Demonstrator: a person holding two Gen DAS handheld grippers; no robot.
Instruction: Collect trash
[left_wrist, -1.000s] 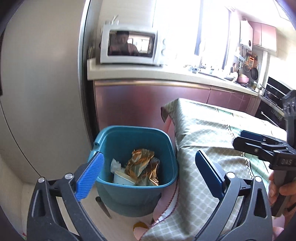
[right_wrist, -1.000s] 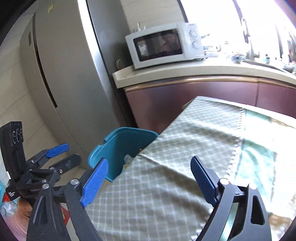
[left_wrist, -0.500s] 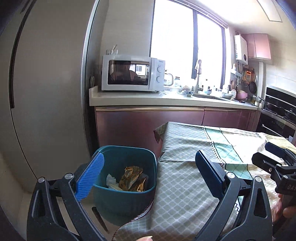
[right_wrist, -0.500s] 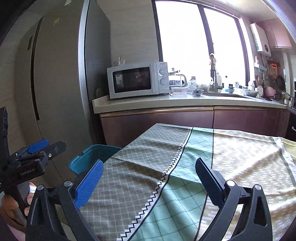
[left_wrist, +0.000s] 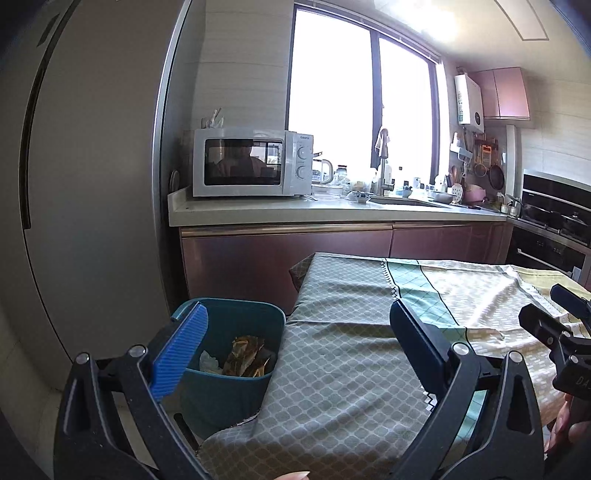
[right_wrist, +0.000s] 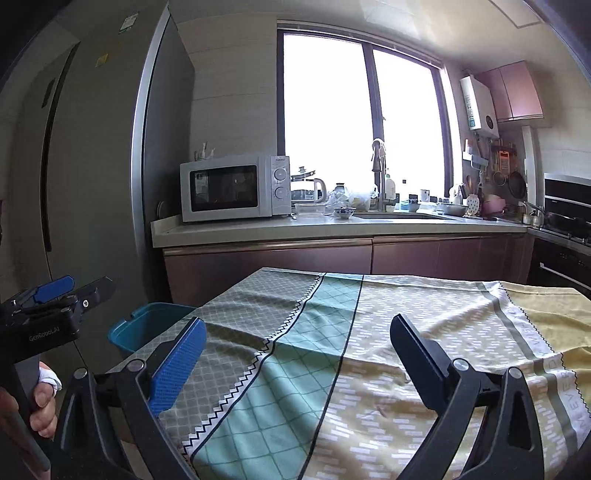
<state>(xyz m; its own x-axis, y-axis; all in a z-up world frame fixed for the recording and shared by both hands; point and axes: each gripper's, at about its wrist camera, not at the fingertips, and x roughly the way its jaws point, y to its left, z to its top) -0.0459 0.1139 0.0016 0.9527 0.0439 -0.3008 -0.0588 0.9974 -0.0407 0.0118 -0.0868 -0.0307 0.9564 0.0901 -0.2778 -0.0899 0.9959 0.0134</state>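
Trash (left_wrist: 242, 357) already lying in the teal bin (left_wrist: 236, 308) at the near left of the cloth-covered counter (right_wrist: 424, 332), no further litter visible there; left gripper (left_wrist: 295, 332) and right gripper (right_wrist: 297, 345) empty, jaws spread wide.

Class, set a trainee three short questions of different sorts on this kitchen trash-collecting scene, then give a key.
1. True or false: the blue bin already holds trash.
2. Which gripper is carrying something: A left gripper, B right gripper, C neither?
3. Fill in: the bin stands on the floor beside the table, which is covered by a ____.

Key: 1 true, wrappers lie inside. 2 C, both are open and empty. 3 tablecloth.
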